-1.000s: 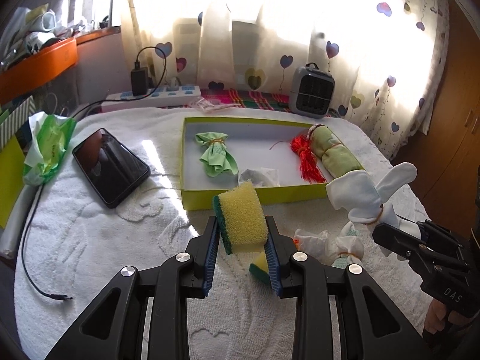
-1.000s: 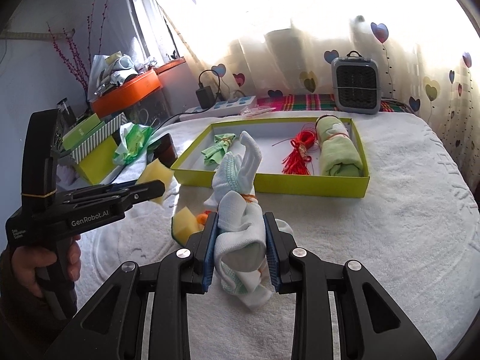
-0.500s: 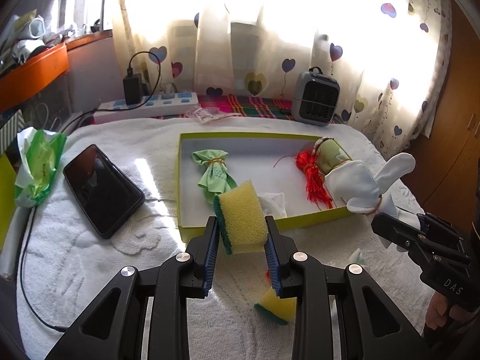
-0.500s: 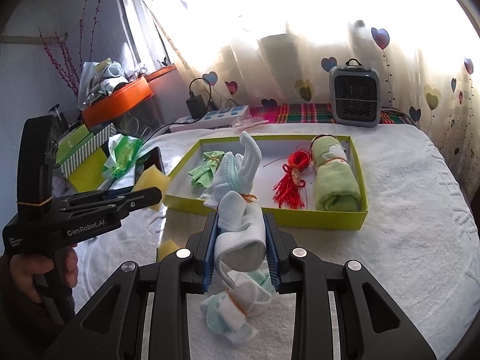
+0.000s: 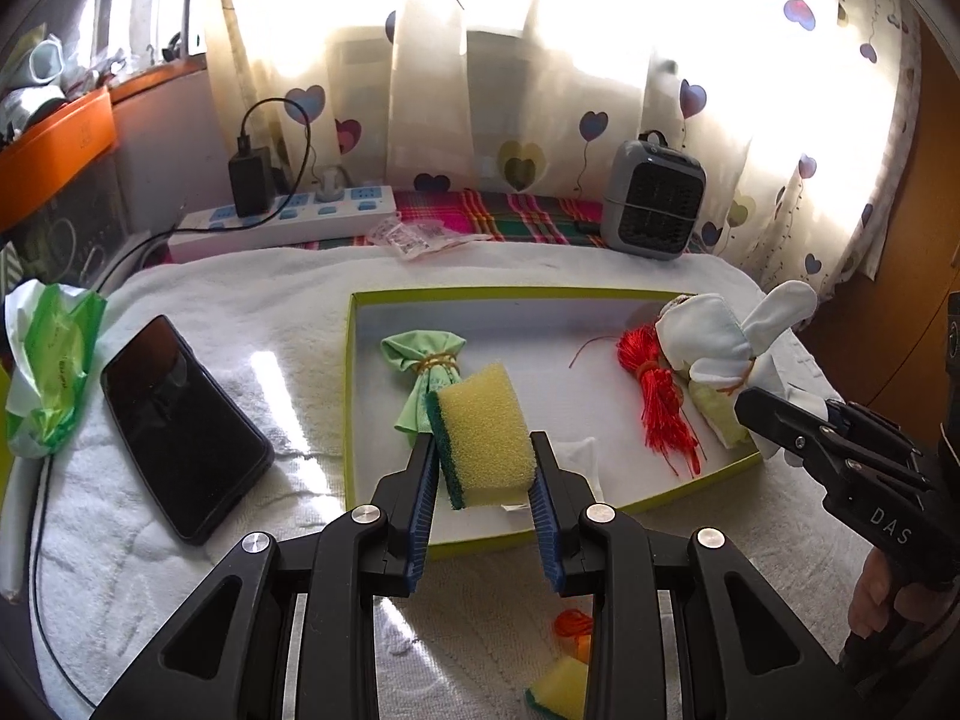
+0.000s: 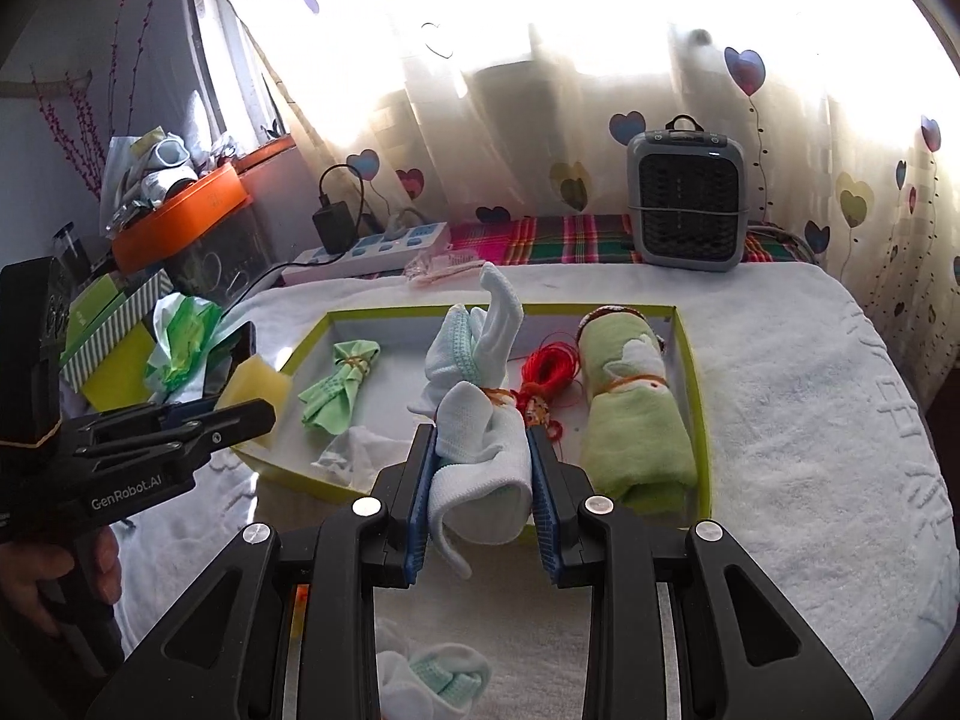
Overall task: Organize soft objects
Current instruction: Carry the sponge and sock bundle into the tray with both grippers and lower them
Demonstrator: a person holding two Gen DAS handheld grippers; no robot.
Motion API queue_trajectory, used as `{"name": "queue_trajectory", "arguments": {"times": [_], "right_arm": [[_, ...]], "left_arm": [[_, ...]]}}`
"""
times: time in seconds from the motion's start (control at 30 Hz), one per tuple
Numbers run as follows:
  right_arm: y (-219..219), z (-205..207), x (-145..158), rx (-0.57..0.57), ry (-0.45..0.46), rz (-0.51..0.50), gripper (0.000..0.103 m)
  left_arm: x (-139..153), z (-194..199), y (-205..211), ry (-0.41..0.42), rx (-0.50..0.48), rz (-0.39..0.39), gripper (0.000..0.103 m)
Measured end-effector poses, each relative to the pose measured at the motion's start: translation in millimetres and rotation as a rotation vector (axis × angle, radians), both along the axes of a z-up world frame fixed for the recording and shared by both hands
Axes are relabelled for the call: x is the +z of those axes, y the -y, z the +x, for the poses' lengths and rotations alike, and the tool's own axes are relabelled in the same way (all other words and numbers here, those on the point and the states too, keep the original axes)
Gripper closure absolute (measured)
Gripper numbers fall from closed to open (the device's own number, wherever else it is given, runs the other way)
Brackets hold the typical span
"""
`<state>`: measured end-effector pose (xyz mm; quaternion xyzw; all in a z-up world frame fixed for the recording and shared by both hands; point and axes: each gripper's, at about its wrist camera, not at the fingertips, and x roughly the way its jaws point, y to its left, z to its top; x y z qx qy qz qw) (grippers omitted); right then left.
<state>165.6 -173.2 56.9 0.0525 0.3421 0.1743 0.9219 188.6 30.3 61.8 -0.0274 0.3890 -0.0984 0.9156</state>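
Yellow foam sponge [image 5: 485, 433] | we are pinching it in left gripper [image 5: 482, 468], right gripper [image 6: 480, 483] pinching white sock bundle [image 6: 480, 462] | carrying both over green-rimmed cardboard tray [image 5: 600, 294] | next: lower, release at 12 o'clock.

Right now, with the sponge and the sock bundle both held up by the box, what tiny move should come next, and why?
Probably lower the left gripper a little and let the yellow sponge go. It hangs over the bare floor of the green box, between the green cloth bundle and the red tassel. The right gripper also holds its white sock bundle there.
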Motion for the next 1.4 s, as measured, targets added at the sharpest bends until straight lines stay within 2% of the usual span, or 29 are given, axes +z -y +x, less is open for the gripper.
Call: {"name": "queue_trajectory", "arguments": {"times": [0.53, 1.23, 1.4], "right_arm": [[10.8, 41.1, -17.5, -0.089, -0.039, -0.044, 0.073], [4.9, 41.3, -24.7, -0.07, -0.005, -0.092, 0.071], [3.9, 40.2, -25.5, -0.062, 0.005, -0.095, 0.067]], "left_arm": [[-16.4, 32.4, 15.8, -0.04, -0.022, 0.035, 0.075], [-31.6, 54.4, 32.5, -0.079, -0.032, 0.065, 0.074], [-32.6, 55.5, 34.1, -0.082, -0.03, 0.077, 0.073]]}}
